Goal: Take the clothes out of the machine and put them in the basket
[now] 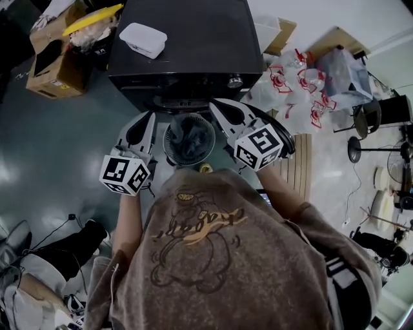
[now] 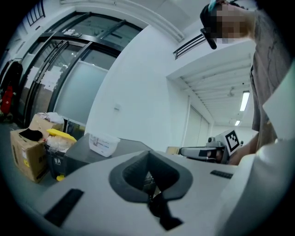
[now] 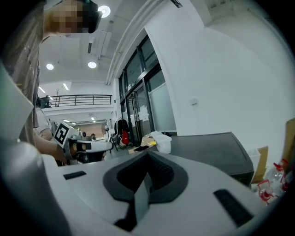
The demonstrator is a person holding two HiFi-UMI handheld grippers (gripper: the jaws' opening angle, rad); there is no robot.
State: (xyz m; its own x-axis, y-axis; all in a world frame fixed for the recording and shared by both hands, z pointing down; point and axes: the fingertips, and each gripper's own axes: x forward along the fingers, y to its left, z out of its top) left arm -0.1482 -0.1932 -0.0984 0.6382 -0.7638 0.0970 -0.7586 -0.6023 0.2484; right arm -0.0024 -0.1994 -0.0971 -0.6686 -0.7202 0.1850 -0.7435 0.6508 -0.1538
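Note:
The black machine (image 1: 187, 45) stands just ahead of me, its front face toward me. Right before it sits a round grey-rimmed opening (image 1: 189, 138) with dark clothes (image 1: 190, 132) in it; whether it is the door or a basket I cannot tell. My left gripper (image 1: 147, 119) is at its left rim, jaws shut with nothing seen between them. My right gripper (image 1: 217, 106) is at its right rim, jaws also together. Both point almost level toward the machine. In the left gripper view the pads (image 2: 133, 177) meet, and the right gripper (image 2: 207, 150) shows beyond them.
A white plastic box (image 1: 143, 38) lies on the machine top. Cardboard boxes (image 1: 55, 64) and a yellow-lidded bin (image 1: 93, 19) stand at its left. Red-and-clear packaging (image 1: 303, 84), a wooden board (image 1: 300, 161) and a stand (image 1: 358, 129) crowd the floor at right.

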